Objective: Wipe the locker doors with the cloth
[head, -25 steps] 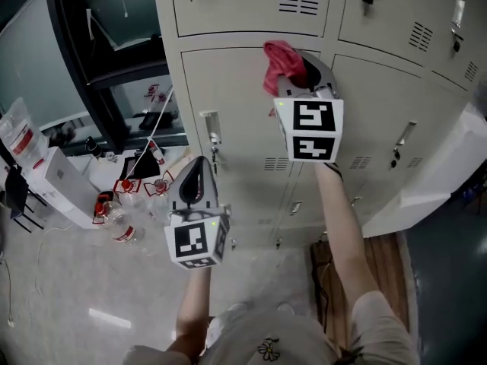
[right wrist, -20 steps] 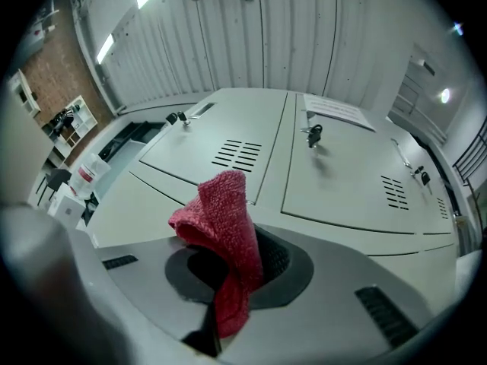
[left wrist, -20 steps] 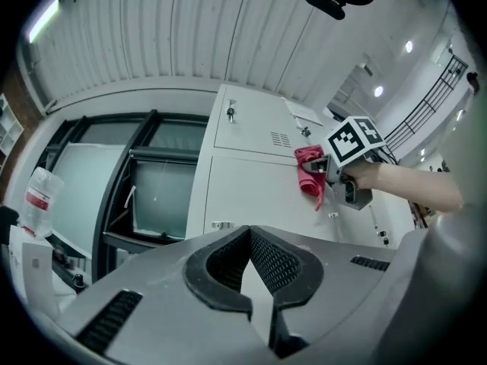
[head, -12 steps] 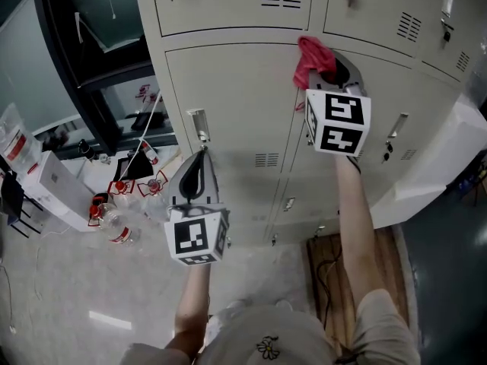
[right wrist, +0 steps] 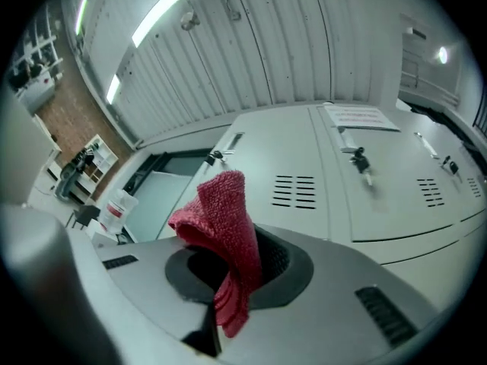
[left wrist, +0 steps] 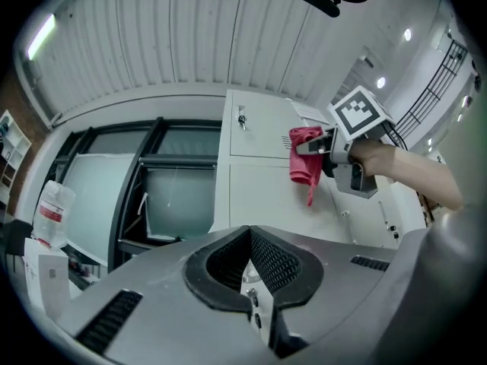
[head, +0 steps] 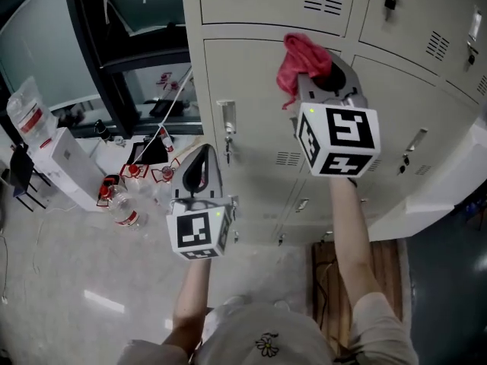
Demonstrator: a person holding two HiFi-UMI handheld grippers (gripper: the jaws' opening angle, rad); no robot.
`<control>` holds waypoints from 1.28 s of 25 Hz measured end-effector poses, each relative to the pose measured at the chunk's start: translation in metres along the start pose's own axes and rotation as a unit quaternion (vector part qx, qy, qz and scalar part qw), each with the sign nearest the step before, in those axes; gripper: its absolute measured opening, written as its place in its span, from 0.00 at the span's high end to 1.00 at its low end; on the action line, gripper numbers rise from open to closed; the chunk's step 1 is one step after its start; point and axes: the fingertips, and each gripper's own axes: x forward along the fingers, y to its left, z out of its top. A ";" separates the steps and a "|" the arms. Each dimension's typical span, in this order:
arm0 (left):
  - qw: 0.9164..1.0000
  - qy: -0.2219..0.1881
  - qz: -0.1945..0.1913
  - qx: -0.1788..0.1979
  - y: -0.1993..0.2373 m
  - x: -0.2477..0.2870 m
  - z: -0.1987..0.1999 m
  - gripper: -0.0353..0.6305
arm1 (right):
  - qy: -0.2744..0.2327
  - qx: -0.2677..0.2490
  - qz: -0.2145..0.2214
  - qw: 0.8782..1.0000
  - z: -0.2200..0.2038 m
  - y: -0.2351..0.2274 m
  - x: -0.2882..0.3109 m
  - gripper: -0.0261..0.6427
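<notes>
A red cloth (head: pixel 300 61) is pressed to the upper right part of a beige locker door (head: pixel 259 105). My right gripper (head: pixel 310 80) is shut on the cloth, its marker cube toward me. In the right gripper view the red cloth (right wrist: pixel 225 230) bunches out of the right gripper (right wrist: pixel 228 258), and vented locker doors (right wrist: pixel 304 175) lie beyond. My left gripper (head: pixel 202 157) hangs lower left, shut, holding nothing, off the lockers. The left gripper view has the left gripper (left wrist: pixel 249 234) in front, with the red cloth (left wrist: pixel 305 157) on the locker door (left wrist: pixel 259 196) beyond.
A latch with a key (head: pixel 227 131) sits at the door's left edge. Plastic bottles (head: pixel 125 204) and a white box (head: pixel 57 169) lie on the floor at left, below a dark-framed glass wall (head: pixel 129 59). A wooden board (head: pixel 384 268) lies at the lockers' foot.
My right gripper swept the cloth right to the door seam, then back left onto the door's upper part. The left gripper has hardly moved.
</notes>
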 end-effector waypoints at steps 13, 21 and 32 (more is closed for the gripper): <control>0.999 -0.008 0.040 0.029 0.050 -0.027 0.015 0.92 | 0.040 0.005 0.102 0.994 -0.045 0.160 0.064 0.92; 0.998 -0.008 0.051 0.026 0.064 -0.027 0.015 0.92 | 0.059 -0.030 0.096 0.993 -0.061 0.168 0.075 0.92; 1.000 -0.011 0.023 0.009 0.033 -0.004 0.013 0.92 | 0.062 -0.041 0.047 0.996 -0.071 0.093 0.047 0.92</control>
